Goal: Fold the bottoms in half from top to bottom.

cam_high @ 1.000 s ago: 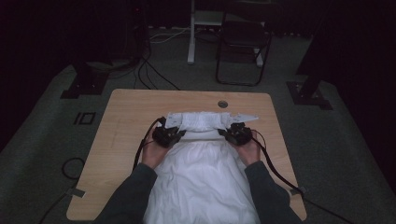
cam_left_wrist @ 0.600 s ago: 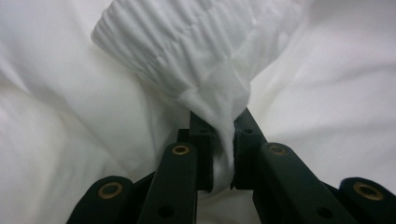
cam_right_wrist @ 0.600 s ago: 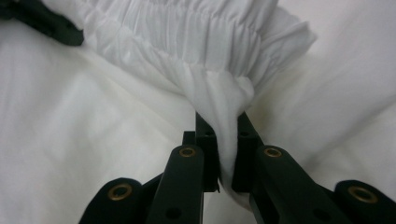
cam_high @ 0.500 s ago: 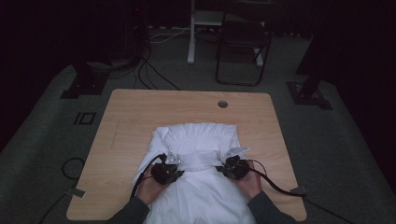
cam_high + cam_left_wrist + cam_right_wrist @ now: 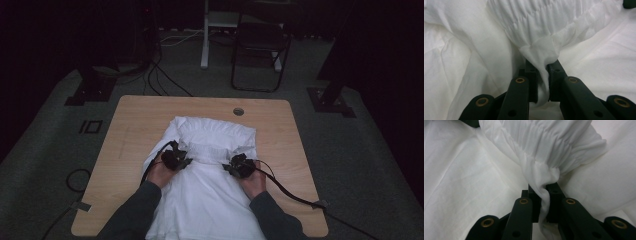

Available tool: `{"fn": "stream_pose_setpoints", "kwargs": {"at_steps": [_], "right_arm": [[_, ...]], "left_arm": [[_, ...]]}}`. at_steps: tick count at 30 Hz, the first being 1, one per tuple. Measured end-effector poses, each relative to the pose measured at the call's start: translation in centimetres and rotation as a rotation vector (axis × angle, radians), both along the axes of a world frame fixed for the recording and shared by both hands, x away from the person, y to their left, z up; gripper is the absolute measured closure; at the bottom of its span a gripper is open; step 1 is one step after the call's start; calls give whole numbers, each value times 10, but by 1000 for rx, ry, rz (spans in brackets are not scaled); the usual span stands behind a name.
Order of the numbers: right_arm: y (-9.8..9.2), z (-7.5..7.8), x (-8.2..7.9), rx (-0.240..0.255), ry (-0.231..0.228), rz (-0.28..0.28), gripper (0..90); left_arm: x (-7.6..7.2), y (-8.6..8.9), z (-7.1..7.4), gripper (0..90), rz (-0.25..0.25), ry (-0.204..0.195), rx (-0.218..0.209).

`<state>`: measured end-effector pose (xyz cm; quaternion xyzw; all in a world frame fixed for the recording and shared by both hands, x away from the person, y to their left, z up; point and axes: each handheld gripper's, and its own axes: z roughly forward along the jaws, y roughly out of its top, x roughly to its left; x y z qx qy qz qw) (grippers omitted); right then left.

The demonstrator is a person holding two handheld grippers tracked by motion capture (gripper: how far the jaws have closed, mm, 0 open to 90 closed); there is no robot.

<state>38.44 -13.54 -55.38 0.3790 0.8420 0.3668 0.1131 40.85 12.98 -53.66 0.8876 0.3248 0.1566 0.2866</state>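
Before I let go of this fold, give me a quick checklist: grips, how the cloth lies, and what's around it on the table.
1. Left gripper shut on the gathered hem of the white garment: ok.
2. Right gripper shut on the same gathered hem: ok.
3. Both grippers level with each other across the cloth, in the high view: ok.
4. Folded-over part lies on the garment's lower part, on the table: ok.
5. Garment fully on the table: not ok, its near end hangs over the near edge.
6. Fold smooth underneath: cannot tell, hidden by the top layer.
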Motion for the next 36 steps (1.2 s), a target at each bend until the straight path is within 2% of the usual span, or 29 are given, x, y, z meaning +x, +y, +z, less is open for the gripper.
{"fn": "stream_pose_setpoints", "kwargs": {"at_steps": [3, 4, 5, 6, 8, 9, 10, 11, 13, 14, 15, 17, 19, 21, 22, 23, 24, 25, 26, 27, 28, 29, 30, 31, 32, 33, 34, 35, 36], "right_arm": [[2, 1, 17, -5, -1, -20, 845], [2, 2, 23, -14, -7, -25, 844], [2, 2, 23, -14, -7, -25, 844], [2, 3, 36, -33, -10, -38, 843], [0, 5, 50, -38, 2, -48, 841], [0, 5, 50, -38, 2, -48, 841], [-6, 6, 67, -27, 27, -61, 842], [-6, 6, 67, -27, 27, -61, 842], [-14, 7, 87, 21, 69, -109, 843], [-16, 6, 91, 36, 73, -125, 842], [-16, 6, 91, 36, 73, -125, 842], [-19, 4, 96, 72, 84, -145, 843], [-19, 5, 95, 67, 79, -130, 846], [-21, 8, 89, 57, 49, -107, 851], [-21, 8, 89, 57, 49, -107, 851], [-26, 15, 82, 80, 25, -94, 853], [-29, 22, 77, 95, 2, -87, 854], [-29, 22, 77, 95, 2, -87, 854], [-31, 30, 73, 103, -25, -75, 854], [-35, 47, 63, 121, -78, -65, 855], [-37, 57, 57, 138, -104, -63, 855], [-37, 57, 57, 138, -104, -63, 855], [-43, 77, 42, 174, -155, -48, 855], [-43, 77, 42, 174, -155, -48, 855], [-47, 92, 25, 195, -194, -20, 855], [-48, 96, 16, 193, -200, -4, 855], [-48, 96, 7, 184, -203, 11, 855], [-48, 96, 7, 184, -203, 11, 855], [-48, 94, -1, 173, -198, 25, 855]], "left_arm": [[15, -4, 1, 817, 22, -12, 14], [15, -4, 1, 817, 22, -12, 14], [19, -5, 1, 817, 29, -9, 15], [28, -9, 2, 817, 44, -13, 18], [37, -14, 2, 817, 52, -15, 22], [37, -14, 2, 817, 52, -15, 22], [43, -19, 2, 817, 65, -22, 22], [43, -19, 2, 817, 65, -22, 22], [49, -25, 2, 816, 78, -35, 29], [53, -29, 1, 817, 93, -50, 33], [53, -29, 1, 816, 93, -50, 33], [55, -29, 1, 817, 110, -52, 25], [53, -28, 2, 824, 114, -51, 16], [48, -27, 7, 832, 104, -62, 6], [44, -25, 12, 832, 87, -75, -1], [39, -23, 17, 835, 79, -87, -23], [29, -20, 35, 835, 67, -120, -70], [29, -20, 35, 836, 67, -120, -70], [24, -19, 42, 836, 58, -137, -78], [10, -18, 62, 836, 49, -183, -116], [10, -18, 62, 836, 49, -183, -116], [2, -18, 72, 836, 42, -210, -136], [-16, -15, 91, 835, 25, -249, -175], [-16, -15, 91, 835, 25, -249, -175], [-34, -11, 102, 835, 1, -272, -189], [-34, -11, 102, 834, 1, -272, -189], [-52, -9, 101, 834, -20, -265, -189], [-52, -9, 101, 833, -20, -265, -189], [-60, -9, 96, 832, -29, -252, -185]]}}
